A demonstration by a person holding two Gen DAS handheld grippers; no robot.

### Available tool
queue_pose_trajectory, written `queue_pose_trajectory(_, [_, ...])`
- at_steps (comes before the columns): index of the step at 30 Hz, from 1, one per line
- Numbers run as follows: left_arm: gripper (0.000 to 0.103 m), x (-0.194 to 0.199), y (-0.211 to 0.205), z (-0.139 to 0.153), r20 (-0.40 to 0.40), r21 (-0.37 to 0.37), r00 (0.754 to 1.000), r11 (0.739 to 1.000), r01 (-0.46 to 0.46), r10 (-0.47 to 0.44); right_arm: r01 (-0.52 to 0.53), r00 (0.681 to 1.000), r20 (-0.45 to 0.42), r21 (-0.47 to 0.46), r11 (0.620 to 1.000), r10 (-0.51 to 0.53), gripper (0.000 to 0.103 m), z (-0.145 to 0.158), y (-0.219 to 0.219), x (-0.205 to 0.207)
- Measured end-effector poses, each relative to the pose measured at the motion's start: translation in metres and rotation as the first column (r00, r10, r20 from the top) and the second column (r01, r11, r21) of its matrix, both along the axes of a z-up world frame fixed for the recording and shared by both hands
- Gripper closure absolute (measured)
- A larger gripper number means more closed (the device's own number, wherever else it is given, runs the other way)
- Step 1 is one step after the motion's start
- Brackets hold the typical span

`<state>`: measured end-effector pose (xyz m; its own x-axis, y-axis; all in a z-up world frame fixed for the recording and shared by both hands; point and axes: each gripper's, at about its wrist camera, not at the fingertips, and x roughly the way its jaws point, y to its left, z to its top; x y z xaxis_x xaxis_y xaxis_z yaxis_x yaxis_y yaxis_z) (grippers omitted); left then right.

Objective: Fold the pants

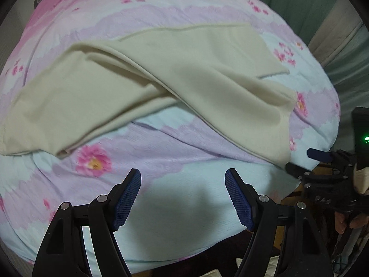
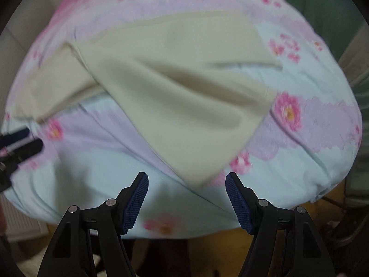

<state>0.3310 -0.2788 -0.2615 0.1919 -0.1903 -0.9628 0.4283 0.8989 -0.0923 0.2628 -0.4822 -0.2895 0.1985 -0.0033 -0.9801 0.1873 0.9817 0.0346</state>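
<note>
**Two empty tools above the cream pants**

Both of your tools are spread wide with nothing between the blue pads. The left tool (image 1: 183,198) sits at the bottom centre of its view, over bare floral bedspread (image 1: 161,161), with the pants well above it in the frame. The right tool (image 2: 187,199) fills the bottom centre of its own view, and the nearest corner of the cloth lies just above the gap between its fingers, not yet inside it.

The pants (image 1: 161,73) lie on the bed, running from the far left of the left-wrist frame to the upper right. They look partly folded already: one cream layer crosses diagonally over another, leaving a long ridge through the middle and a lower corner pointing toward the right edge. In the right-wrist view the pants (image 2: 175,97) taper down to that corner at lower centre.

You hold both tools pointing steeply down at the mattress, side by side, which suits a two-point pickup along the near edge. The spread fingers fit that reading: each can straddle the cloth edge before pinching. The right-wrist picture is blurred, so fine creases there are hard to read.
</note>
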Motion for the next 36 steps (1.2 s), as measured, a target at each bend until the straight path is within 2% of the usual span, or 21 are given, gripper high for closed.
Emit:
queue_pose_trajectory(4, [0.028, -0.006, -0.004, -0.006, 0.002, 0.033, 1.000, 0.999, 0.011, -0.012, -0.085, 0.993, -0.082, -0.010, 0.996, 0.084, 0.034, -0.034, 0.005, 0.001])
queue_pose_trajectory(6, [0.028, -0.007, -0.003, -0.007, 0.009, 0.040, 1.000, 0.999, 0.012, -0.012, -0.139, 0.985, -0.113, -0.055, 0.989, 0.132, 0.036, -0.048, 0.012, 0.002])
queue_pose_trajectory(8, [0.028, -0.005, -0.002, -0.009, 0.005, 0.054, 1.000, 0.998, 0.010, -0.011, -0.195, 0.973, -0.139, -0.082, 0.977, 0.182, 0.042, -0.062, 0.020, 0.007])
queue_pose_trajectory(11, [0.028, 0.000, 0.000, -0.007, 0.021, 0.049, 0.999, 0.998, 0.041, -0.042, -0.208, 0.968, -0.164, -0.103, 0.973, 0.189, 0.048, -0.069, 0.024, 0.012])
queue_pose_trajectory(12, [0.028, 0.002, 0.000, -0.005, 0.030, 0.048, 0.997, 0.997, 0.065, -0.066, -0.203, 0.972, -0.147, -0.112, 0.973, 0.186, 0.054, -0.066, 0.024, 0.013])
queue_pose_trajectory(13, [0.028, 0.005, 0.000, -0.004, 0.040, 0.047, 0.995, 0.995, 0.092, -0.094, -0.204, 0.972, -0.145, -0.127, 0.971, 0.185, 0.073, -0.065, 0.023, 0.013])
queue_pose_trajectory(14, [0.028, 0.006, -0.001, -0.004, 0.046, 0.046, 0.992, 0.992, 0.114, -0.117, -0.210, 0.969, -0.160, -0.136, 0.968, 0.187, 0.081, -0.065, 0.022, 0.013])
queue_pose_trajectory(16, [0.028, 0.016, -0.004, -0.004, 0.043, 0.037, 0.981, 0.981, 0.188, -0.190, -0.193, 0.973, -0.156, -0.123, 0.974, 0.173, 0.089, -0.059, 0.017, 0.014])
queue_pose_trajectory(20, [0.028, 0.042, -0.012, -0.002, 0.059, 0.046, 0.955, 0.956, 0.288, -0.291, -0.118, 0.990, -0.090, -0.133, 0.984, 0.106, 0.090, -0.024, 0.008, 0.015])
queue_pose_trajectory(24, [0.028, 0.075, -0.027, 0.002, 0.064, 0.021, 0.915, 0.917, 0.399, -0.399, -0.046, 0.999, -0.027, -0.146, 0.988, 0.043, 0.090, 0.015, -0.003, 0.009])
queue_pose_trajectory(26, [0.028, 0.085, -0.036, 0.000, 0.068, 0.051, 0.890, 0.893, 0.448, -0.450, 0.002, 1.000, -0.014, -0.149, 0.989, -0.004, 0.090, 0.021, -0.009, 0.008])
queue_pose_trajectory(31, [0.028, 0.088, -0.064, -0.001, 0.111, 0.094, 0.774, 0.782, 0.617, -0.624, 0.118, 0.993, 0.032, -0.173, 0.978, -0.114, 0.091, 0.033, -0.032, 0.005])
queue_pose_trajectory(32, [0.028, 0.086, -0.070, -0.003, 0.111, 0.105, 0.746, 0.754, 0.648, -0.656, 0.130, 0.991, 0.038, -0.178, 0.975, -0.126, 0.091, 0.036, -0.033, 0.006])
queue_pose_trajectory(33, [0.028, 0.082, -0.079, -0.005, 0.118, 0.128, 0.700, 0.710, 0.692, -0.704, 0.144, 0.989, 0.047, -0.183, 0.972, -0.138, 0.091, 0.042, -0.035, 0.007])
queue_pose_trajectory(36, [0.028, 0.072, -0.099, -0.014, 0.143, 0.212, 0.589, 0.606, 0.767, -0.795, 0.153, 0.987, 0.069, -0.194, 0.969, -0.142, 0.091, 0.052, -0.043, 0.019])
